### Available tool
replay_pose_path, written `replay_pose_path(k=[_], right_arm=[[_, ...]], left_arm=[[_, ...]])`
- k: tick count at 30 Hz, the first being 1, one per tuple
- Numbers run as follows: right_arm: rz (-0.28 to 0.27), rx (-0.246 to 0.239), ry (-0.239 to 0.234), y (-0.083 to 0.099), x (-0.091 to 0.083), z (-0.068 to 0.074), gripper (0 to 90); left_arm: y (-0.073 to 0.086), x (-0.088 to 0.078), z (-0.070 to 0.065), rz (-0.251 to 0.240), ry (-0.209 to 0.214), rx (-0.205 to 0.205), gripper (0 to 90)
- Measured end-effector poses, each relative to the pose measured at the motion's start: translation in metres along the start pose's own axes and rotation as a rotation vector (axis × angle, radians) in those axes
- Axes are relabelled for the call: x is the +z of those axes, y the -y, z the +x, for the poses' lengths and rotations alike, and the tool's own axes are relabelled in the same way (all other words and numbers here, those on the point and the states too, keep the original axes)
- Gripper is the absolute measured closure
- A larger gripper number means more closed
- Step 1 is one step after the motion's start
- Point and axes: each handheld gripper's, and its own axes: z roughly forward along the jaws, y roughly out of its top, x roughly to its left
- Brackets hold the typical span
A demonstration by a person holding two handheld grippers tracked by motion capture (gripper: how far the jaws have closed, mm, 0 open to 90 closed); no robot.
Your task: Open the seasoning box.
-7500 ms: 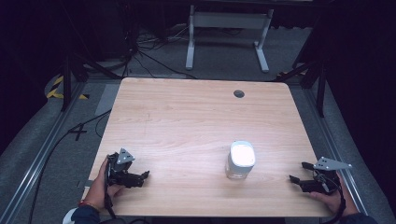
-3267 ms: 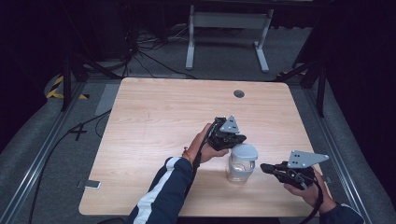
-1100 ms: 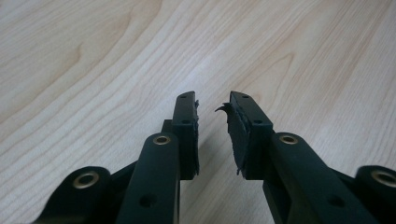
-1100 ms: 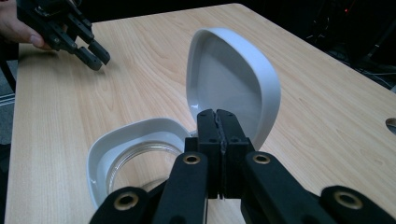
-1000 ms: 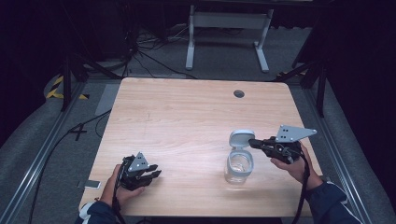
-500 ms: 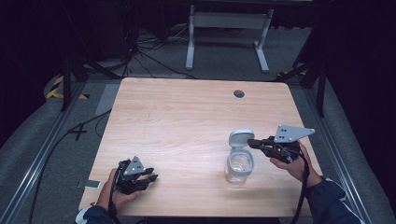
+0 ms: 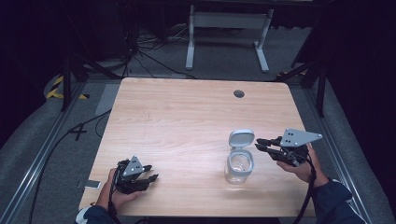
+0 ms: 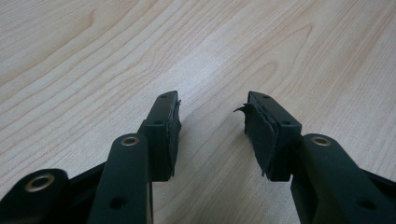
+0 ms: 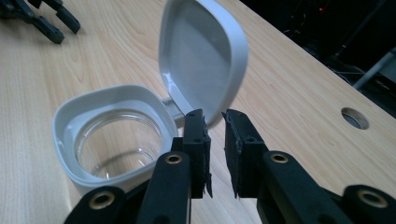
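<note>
Right gripper [image 9: 214,122] jaws nearly together with a slim empty gap, just beside raised lid [image 9: 201,56] of clear jar [image 7: 238,165], right of table [image 7: 187,116] centre. Left gripper [image 8: 212,114] spread, empty, low at near-left corner.

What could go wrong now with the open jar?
The clear glass jar stands open, its white hinged lid upright. The right gripper sits close beside the lid, nearly closed and holding nothing; a sideways nudge might snap the lid down or tip the jar. The left gripper rests far away, unable to steady it.
</note>
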Motion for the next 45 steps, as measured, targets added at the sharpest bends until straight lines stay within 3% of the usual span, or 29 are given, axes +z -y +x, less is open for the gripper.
replay_pose_path(k=[6, 8, 17, 19, 27, 35, 41, 45], right_arm=[[0.026, 0.007, 0.027, 0.008, -0.007, -0.003, 74.9], [0.042, 0.008, 0.036, 0.013, -0.008, -0.003, 73.2], [0.108, 0.029, 0.041, 0.037, -0.011, -0.003, 64.5], [0.156, 0.025, 0.059, 0.047, -0.009, -0.002, 62.1], [0.221, 0.043, 0.078, 0.072, -0.005, 0.001, 59.7], [0.211, 0.082, 0.063, 0.093, -0.012, 0.004, 55.8], [0.220, 0.085, 0.073, 0.107, -0.017, 0.006, 52.9], [0.226, 0.121, 0.084, 0.119, -0.025, 0.004, 50.4]], left_arm=[[-0.001, 0.000, 0.000, 0.010, -0.007, 0.021, 47.4], [-0.001, 0.001, -0.001, 0.014, -0.008, -0.006, 42.1], [-0.002, 0.002, 0.000, 0.021, -0.023, -0.010, 36.5], [-0.002, 0.002, 0.001, 0.020, -0.026, -0.004, 36.1], [-0.002, 0.003, 0.000, 0.014, -0.027, -0.015, 34.8], [-0.003, 0.003, 0.000, 0.020, -0.028, -0.017, 34.4], [-0.003, 0.003, 0.000, 0.015, -0.027, -0.020, 34.2], [-0.003, 0.004, 0.001, 0.015, -0.028, -0.018, 34.0]])
